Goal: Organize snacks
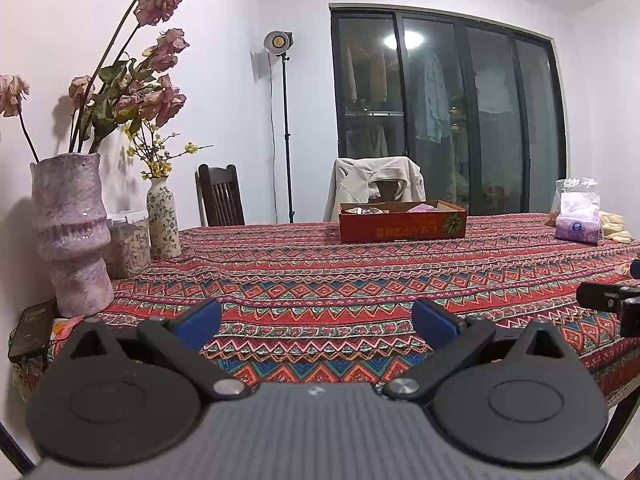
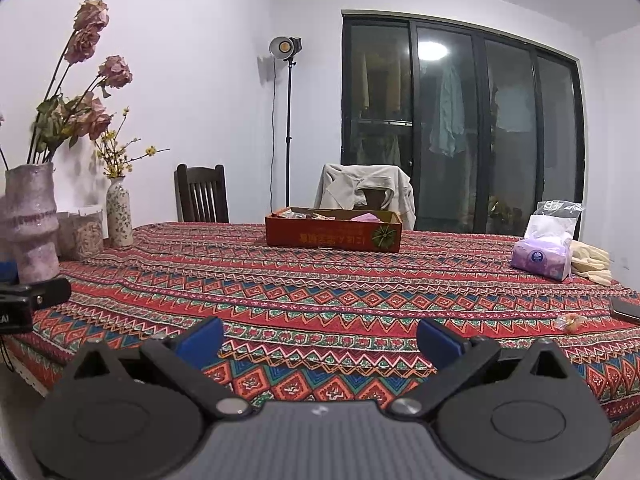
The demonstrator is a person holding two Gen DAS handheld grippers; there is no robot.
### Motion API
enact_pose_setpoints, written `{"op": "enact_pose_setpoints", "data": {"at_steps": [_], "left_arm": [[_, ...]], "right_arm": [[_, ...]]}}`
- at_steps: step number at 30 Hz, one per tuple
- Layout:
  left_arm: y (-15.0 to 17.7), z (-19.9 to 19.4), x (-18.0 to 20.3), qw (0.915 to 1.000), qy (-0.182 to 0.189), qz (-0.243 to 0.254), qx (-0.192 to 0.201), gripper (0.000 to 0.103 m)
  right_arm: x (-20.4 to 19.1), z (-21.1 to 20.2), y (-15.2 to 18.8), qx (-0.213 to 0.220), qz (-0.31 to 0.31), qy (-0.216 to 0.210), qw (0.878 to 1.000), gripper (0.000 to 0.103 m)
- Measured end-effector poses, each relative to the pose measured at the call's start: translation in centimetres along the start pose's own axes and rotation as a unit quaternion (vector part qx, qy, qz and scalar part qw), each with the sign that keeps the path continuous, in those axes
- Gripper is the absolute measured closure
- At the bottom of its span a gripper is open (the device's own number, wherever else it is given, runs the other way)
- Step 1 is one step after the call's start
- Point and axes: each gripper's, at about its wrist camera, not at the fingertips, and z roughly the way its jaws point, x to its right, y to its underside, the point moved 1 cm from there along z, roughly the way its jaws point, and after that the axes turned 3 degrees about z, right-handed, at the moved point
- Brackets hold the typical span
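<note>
A shallow red cardboard box (image 1: 402, 227) holding several wrapped snacks stands at the far side of the table; it also shows in the right wrist view (image 2: 333, 236). A small orange wrapped snack (image 2: 570, 322) lies on the cloth at the right. My left gripper (image 1: 318, 322) is open and empty over the near table edge. My right gripper (image 2: 320, 340) is open and empty, also at the near edge, far from the box. Part of the right gripper shows at the right edge of the left wrist view (image 1: 610, 304).
The table has a red patterned cloth (image 1: 320, 280). At the left stand a pink vase (image 1: 72, 236), a floral vase (image 1: 162, 220) and a plastic jar (image 1: 128, 244). A tissue pack (image 2: 542, 258), gloves (image 2: 592, 262) and a phone (image 2: 626, 310) lie at the right. Chairs stand behind.
</note>
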Motion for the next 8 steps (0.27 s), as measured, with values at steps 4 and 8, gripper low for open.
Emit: {"op": "enact_pose_setpoints", "data": {"at_steps": [4,8], "left_arm": [[-0.04,-0.07,-0.02,1.0,-0.002,0.003,0.005,0.0],[0.1,-0.08,-0.24,0.9999,0.004,-0.008,0.009,0.0]], "right_arm": [[-0.01,-0.01,0.01,0.0,0.0,0.001,1.0,0.0],[0.09,-0.05,-0.07,0.002,0.0,0.002,1.0,0.0]]}}
